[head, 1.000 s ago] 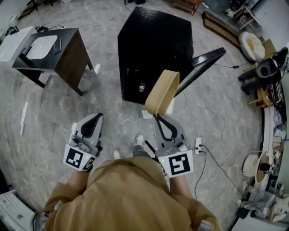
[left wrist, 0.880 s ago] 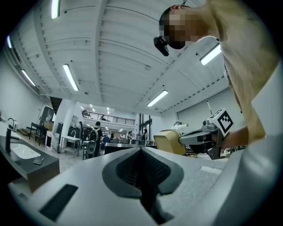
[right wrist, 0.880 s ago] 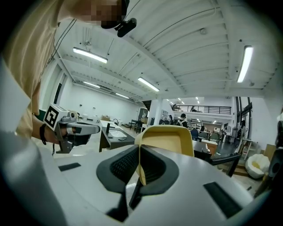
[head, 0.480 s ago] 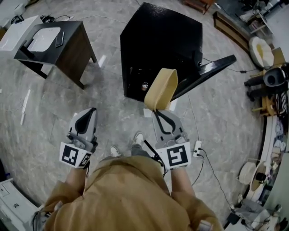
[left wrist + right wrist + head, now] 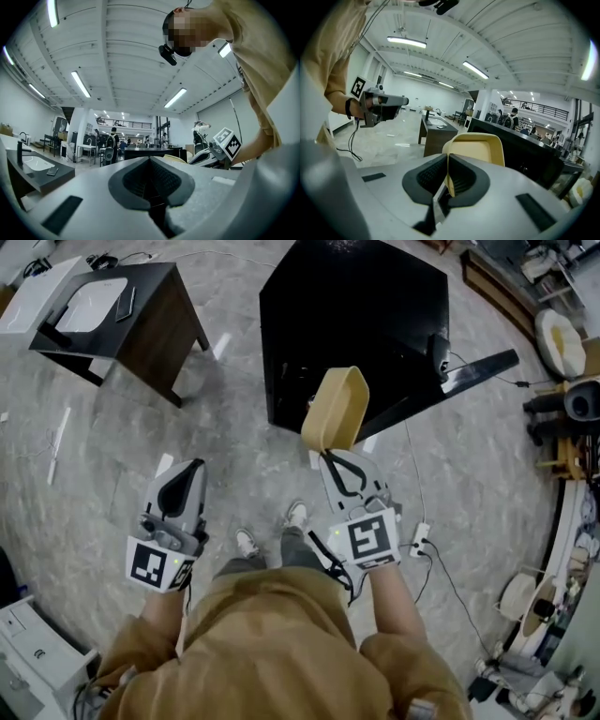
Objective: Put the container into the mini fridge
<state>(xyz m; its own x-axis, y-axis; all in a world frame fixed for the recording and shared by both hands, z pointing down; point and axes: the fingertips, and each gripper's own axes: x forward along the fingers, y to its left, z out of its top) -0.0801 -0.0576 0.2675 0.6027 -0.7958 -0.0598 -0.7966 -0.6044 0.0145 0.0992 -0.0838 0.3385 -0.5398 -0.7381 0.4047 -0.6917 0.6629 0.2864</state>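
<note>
One container (image 5: pixel 336 409) clamped at its rim by our right gripper (image 5: pixel 332 457) | mini fridge (image 5: pixel 356 324) directly ahead | left gripper (image 5: pixel 190 470) jaws closed, empty

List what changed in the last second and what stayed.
The view has shifted toward the mini fridge, so the person apparently stepped closer; the right gripper carried the container nearer its open front. Unchanged: right jaws clamped on the container's rim, left gripper shut and empty, door open.

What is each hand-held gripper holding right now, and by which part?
Right hand-held gripper clamps the yellow container by one wall at its rim. Left hand-held gripper is shut, empty.
</note>
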